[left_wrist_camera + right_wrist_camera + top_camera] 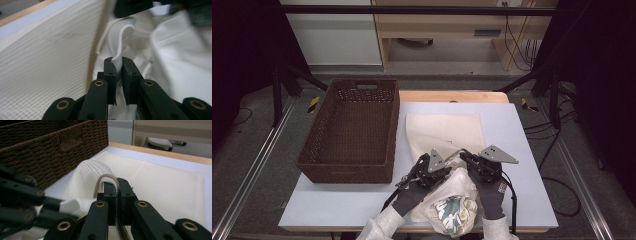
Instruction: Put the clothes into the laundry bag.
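Note:
A cream mesh bag [444, 131] lies flat on the table, its near end lifted. My right gripper [465, 157] is shut on the bag's tan-trimmed rim [107, 177], holding it raised; its jaws [117, 185] pinch the mesh. My left gripper [449, 165] is shut on a white ribbed band [119, 42] of a white garment [459, 184] bunched at the bag's mouth. Its jaws [118, 63] clamp the band, and the mesh bag [50, 62] spreads out to their left. A leaf-patterned cloth [455, 212] lies by the table's front edge between the person's forearms.
A dark brown woven basket [352, 130] stands on the left of the table, close beside the bag; its wall [50, 150] rises just left of my right gripper. The pale blue table [522, 150] has bare surface to the right. Wooden furniture stands beyond the table.

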Demonstrator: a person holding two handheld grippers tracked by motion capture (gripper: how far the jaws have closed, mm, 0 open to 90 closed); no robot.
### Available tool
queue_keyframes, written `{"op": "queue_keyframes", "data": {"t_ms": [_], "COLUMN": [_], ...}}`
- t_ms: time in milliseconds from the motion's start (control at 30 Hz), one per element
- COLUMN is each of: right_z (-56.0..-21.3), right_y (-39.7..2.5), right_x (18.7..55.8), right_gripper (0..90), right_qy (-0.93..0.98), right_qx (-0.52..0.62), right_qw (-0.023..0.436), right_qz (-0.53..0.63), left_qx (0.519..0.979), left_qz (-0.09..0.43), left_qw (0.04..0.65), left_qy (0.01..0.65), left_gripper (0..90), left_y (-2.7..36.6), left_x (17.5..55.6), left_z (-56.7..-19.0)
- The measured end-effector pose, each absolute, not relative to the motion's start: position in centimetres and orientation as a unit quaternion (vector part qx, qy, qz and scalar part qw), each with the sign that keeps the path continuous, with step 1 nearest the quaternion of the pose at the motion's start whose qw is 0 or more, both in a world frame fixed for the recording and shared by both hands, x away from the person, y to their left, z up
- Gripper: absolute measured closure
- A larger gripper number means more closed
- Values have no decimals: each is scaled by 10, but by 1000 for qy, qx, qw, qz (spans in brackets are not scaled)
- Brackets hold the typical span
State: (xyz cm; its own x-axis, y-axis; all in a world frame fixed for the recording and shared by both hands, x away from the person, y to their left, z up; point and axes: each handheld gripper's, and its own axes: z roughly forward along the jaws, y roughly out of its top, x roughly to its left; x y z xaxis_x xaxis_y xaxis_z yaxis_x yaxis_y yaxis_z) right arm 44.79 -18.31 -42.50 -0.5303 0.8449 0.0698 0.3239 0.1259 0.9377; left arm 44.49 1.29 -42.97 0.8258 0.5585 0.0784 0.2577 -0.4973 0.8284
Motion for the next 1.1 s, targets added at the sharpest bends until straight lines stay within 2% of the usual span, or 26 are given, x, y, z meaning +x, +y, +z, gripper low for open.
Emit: {"op": "queue_keyframes", "data": {"t_ms": [100, 267, 367, 433, 600, 700, 767, 933, 1100], "right_z": [-424, -421, -419, -420, -422, -422, -422, -422, -424], "right_y": [-182, -182, -183, -184, -187, -188, -189, -187, -186], "right_x": [448, 445, 444, 445, 445, 444, 443, 443, 444], "right_gripper": [867, 867, 867, 867, 866, 864, 864, 862, 861], "right_qy": [706, 699, 700, 702, 704, 706, 705, 709, 711], "right_qx": [412, 407, 405, 410, 413, 412, 413, 410, 410], "right_qw": [253, 250, 253, 249, 249, 250, 251, 253, 250], "right_qz": [517, 532, 530, 527, 521, 519, 519, 515, 514], "left_qx": [854, 870, 864, 864, 846, 845, 850, 859, 856], "left_qz": [176, 217, 208, 214, 204, 210, 195, 168, 131], "left_qw": [433, 370, 376, 377, 416, 418, 415, 411, 421], "left_qy": [228, 244, 263, 257, 264, 259, 261, 253, 271], "left_gripper": [812, 800, 782, 720, 426, 315, 261, 222, 229], "left_y": [0, -22, -20, -16, 8, 28, 40, 51, 42], "left_x": [440, 460, 467, 464, 449, 436, 429, 410, 414], "left_z": [-429, -447, -449, -445, -423, -410, -407, -422, -446]}}
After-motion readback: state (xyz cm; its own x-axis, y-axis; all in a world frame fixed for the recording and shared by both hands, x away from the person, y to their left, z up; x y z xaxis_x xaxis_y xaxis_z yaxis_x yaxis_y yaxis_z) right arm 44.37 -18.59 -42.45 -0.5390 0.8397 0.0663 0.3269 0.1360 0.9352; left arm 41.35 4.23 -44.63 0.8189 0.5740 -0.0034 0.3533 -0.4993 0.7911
